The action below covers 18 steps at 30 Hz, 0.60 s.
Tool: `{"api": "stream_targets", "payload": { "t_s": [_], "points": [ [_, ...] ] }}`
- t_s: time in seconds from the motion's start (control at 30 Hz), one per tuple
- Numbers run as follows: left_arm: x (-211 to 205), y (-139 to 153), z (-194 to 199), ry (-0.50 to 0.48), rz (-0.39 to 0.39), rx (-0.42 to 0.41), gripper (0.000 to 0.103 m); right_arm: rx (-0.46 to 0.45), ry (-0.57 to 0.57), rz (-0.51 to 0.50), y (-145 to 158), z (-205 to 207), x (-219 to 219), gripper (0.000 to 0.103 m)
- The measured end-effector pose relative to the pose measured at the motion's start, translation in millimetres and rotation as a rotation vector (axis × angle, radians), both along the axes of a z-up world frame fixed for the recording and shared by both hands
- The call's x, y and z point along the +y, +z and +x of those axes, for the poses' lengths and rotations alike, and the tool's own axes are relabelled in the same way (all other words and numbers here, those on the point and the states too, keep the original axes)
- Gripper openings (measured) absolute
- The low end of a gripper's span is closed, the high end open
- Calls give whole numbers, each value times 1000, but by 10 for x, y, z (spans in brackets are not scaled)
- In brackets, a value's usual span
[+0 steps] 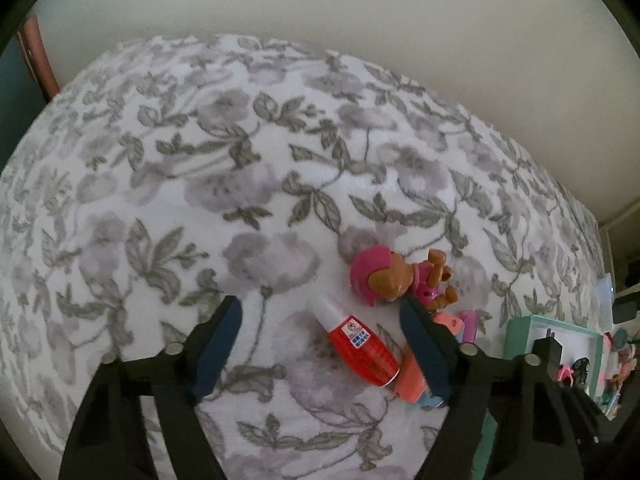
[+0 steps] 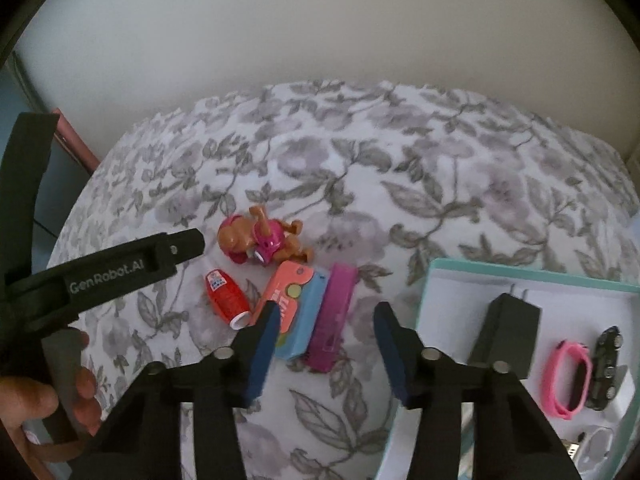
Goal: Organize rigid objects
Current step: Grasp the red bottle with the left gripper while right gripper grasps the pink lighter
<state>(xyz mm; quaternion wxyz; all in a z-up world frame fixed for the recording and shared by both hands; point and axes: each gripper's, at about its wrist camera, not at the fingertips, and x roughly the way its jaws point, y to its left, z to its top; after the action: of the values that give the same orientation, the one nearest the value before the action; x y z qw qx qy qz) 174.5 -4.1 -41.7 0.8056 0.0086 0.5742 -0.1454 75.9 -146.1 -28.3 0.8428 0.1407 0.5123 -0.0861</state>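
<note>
On the floral bedspread (image 1: 240, 184) lie a brown and pink toy dog (image 1: 400, 280), a red bottle with a white cap (image 1: 358, 346), an orange and blue box (image 2: 294, 312) and a purple bar (image 2: 332, 316). My left gripper (image 1: 320, 336) is open low over the spread, with the red bottle lying between its fingers, untouched. Its right finger hides part of the orange box (image 1: 412, 376). My right gripper (image 2: 326, 342) is open and empty above the box and the purple bar. The left gripper body (image 2: 120, 276) shows in the right wrist view.
A teal-rimmed white tray (image 2: 520, 276) at the right holds a black charger (image 2: 506, 332), a pink wristband (image 2: 572, 376), a black toy car (image 2: 606, 364) and small white items. The tray also shows in the left wrist view (image 1: 516, 336). A white wall lies behind the bed.
</note>
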Motion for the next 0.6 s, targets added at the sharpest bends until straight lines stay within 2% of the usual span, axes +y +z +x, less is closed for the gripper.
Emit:
{"api": "stream_targets", "payload": {
  "t_s": [0.1, 0.17, 0.3, 0.6],
  "points": [
    [-19, -69, 4, -8, -1, 21, 77, 12, 2, 7, -68, 41, 18, 39],
    [-39, -103, -4, -24, -13, 36, 68, 23, -2, 5, -103, 62, 15, 35],
    [-108, -174, -16, -52, -22, 62, 65, 41, -13, 29, -182, 87, -17, 29],
    [-294, -327, -63, -117, 4, 96, 62, 73, -18, 33, -287, 118, -35, 28]
  ]
}}
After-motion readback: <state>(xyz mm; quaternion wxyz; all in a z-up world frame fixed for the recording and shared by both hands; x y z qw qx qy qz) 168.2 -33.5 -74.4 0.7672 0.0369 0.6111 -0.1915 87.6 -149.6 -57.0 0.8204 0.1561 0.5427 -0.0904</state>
